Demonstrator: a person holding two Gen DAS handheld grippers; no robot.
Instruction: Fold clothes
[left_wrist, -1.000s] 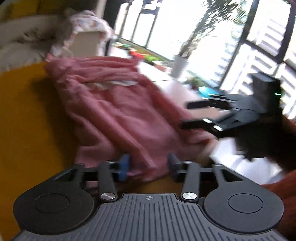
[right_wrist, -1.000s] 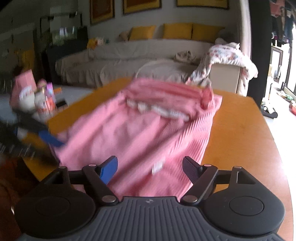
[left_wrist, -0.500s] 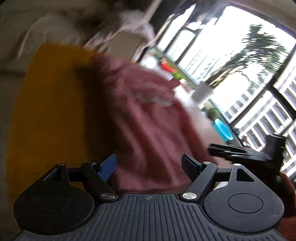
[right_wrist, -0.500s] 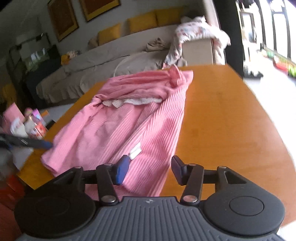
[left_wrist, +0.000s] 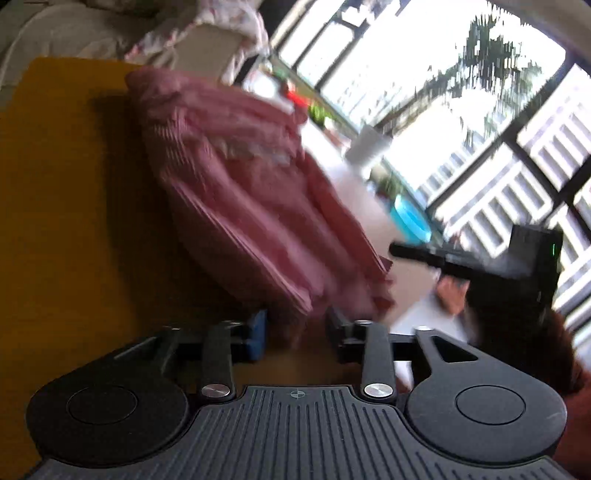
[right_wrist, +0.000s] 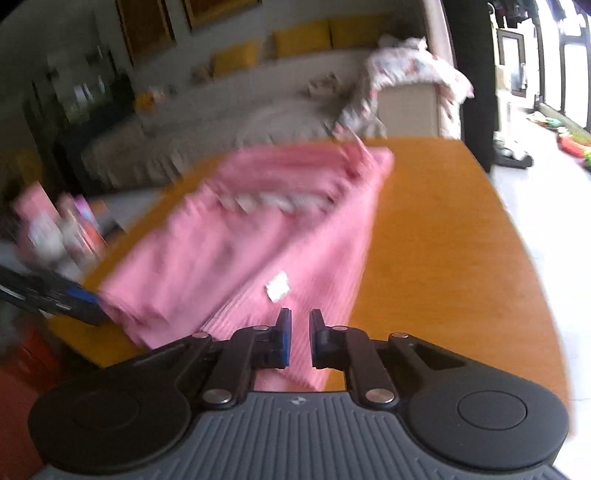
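Looks like a take-hold step within a fold: both tongs set at the near hem of the pink garment (right_wrist: 258, 236), which lies spread in loose layers on the orange bench (right_wrist: 443, 240), running from lower centre of the right wrist view up toward upper centre, with a bunched, white-trimmed end farthest off.

Right tongs (right_wrist: 299, 339) drawn almost together, only a slit left between the pads, sitting right over the near hem at lower centre, just below a small white tag (right_wrist: 277, 286). Cannot tell whether any cloth is pinched in that slit.

Left tongs (left_wrist: 295, 334) parted, with the blurred hem corner reaching down to the gap at lower centre of the left wrist view; nothing clamped as far as can be made out.

Next move probably calls for a sure pinch on both corners, level and matched, then a lift high enough to clear the layers beneath without dragging them askew.
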